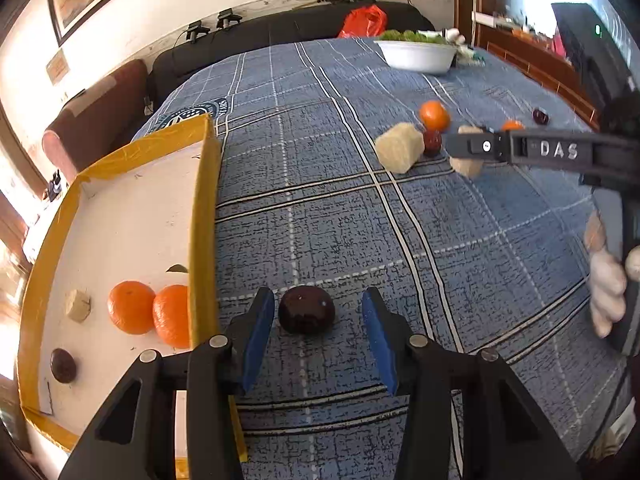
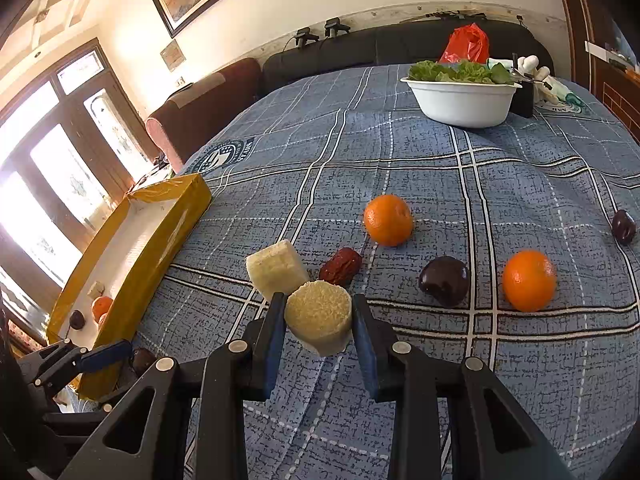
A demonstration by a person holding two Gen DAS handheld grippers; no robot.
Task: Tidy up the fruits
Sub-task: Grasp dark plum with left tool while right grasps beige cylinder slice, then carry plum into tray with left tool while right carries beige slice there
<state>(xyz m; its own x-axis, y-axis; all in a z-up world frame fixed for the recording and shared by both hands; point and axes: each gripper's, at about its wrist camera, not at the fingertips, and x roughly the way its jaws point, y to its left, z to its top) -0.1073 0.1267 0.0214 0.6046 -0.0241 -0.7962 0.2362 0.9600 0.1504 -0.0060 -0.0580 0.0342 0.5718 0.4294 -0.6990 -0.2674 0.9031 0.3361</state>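
We hold our left gripper low over the blue checked cloth. Its blue tongs stand apart, one on each side of a dark plum that sits on the cloth. They do not touch it. The plum is just beside the long side wall of the yellow tray.

In the tray, close to that wall, two oranges lie touching each other. A small pale chunk and another dark plum lie near them.

Our right gripper has its tongs pressed on a round pale piece, and it is off the cloth. A pale block and a red date lie just behind it. Two more oranges, and a dark plum between them, lie out on the cloth. Near the far edge stands a white bowl of green leaves.
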